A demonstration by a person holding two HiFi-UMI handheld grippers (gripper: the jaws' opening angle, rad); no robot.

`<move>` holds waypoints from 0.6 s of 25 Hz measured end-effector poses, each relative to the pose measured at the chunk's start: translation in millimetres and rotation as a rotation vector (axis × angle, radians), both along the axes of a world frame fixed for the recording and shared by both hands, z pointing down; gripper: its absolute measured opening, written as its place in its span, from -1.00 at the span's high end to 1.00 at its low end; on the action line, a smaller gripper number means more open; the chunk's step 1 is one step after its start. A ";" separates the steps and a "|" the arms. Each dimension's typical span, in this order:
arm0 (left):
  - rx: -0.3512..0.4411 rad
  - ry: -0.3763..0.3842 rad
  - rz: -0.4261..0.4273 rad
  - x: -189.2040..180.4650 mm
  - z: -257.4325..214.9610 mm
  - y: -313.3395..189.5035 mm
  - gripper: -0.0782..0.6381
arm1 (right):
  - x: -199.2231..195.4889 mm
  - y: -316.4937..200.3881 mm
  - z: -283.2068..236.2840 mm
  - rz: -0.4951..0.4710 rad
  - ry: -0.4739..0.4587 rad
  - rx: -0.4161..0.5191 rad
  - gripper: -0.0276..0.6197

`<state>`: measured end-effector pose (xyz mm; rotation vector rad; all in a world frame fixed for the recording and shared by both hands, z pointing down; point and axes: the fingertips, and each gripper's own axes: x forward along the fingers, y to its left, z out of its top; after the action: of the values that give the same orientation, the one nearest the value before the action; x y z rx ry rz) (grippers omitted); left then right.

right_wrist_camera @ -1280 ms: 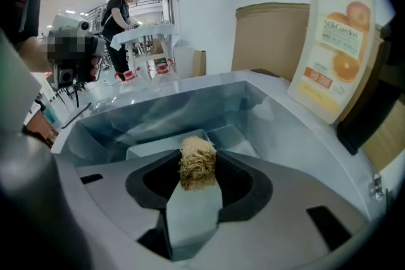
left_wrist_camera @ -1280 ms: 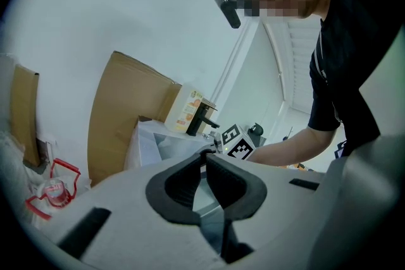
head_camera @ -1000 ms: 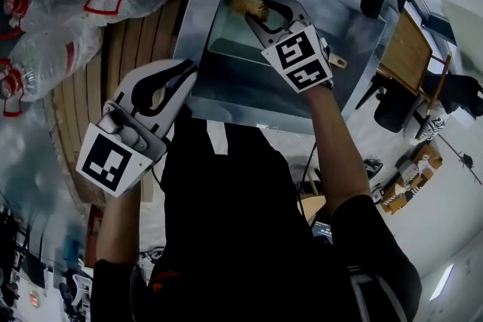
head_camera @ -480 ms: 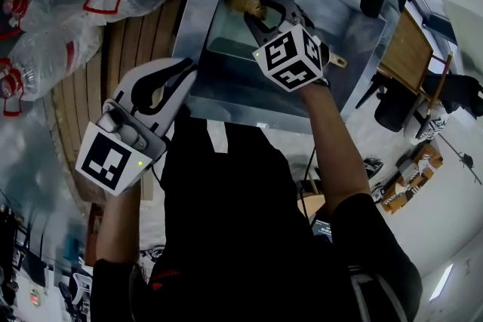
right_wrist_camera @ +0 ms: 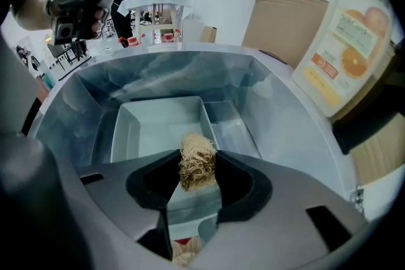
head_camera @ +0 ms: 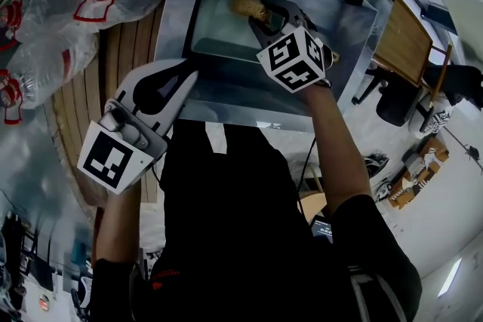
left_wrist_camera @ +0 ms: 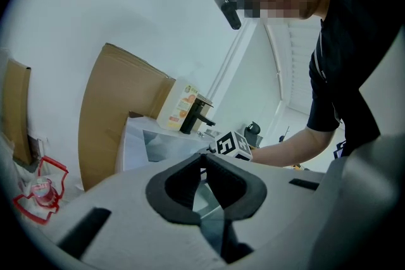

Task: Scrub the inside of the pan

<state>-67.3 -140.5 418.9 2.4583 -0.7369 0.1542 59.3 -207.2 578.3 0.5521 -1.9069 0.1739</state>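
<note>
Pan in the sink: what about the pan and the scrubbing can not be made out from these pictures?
- Whether the scrubber touches the pan floor: in the right gripper view the right gripper and the scrubber itself cover the spot; in the head view the gripper does.
- Dirt in the pan: too small to tell in either view.
- The pan in the left gripper view: hidden behind the left gripper body.

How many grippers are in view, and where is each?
2. The left gripper, shut and empty, hangs by the sink's near-left corner. The right gripper is inside the sink over the pan, shut on the scrubber.
</note>
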 end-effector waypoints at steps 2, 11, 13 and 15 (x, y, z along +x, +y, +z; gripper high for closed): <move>0.000 -0.001 0.012 11.0 0.3 0.7 0.67 | 12.5 1.9 0.7 0.008 0.008 -0.001 0.41; 0.009 0.000 0.051 47.5 -6.2 3.6 0.67 | 52.5 9.1 0.5 0.039 0.039 -0.013 0.41; 0.008 0.001 0.054 51.9 -6.7 5.0 0.67 | 57.4 10.6 0.3 0.043 0.044 -0.014 0.41; 0.007 0.002 0.056 54.2 -7.2 6.2 0.67 | 59.5 11.2 0.0 0.044 0.047 -0.013 0.41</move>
<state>-13.1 -134.2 411.6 2.4861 -0.6693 0.1710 118.8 -196.0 578.3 0.5843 -1.8481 0.2005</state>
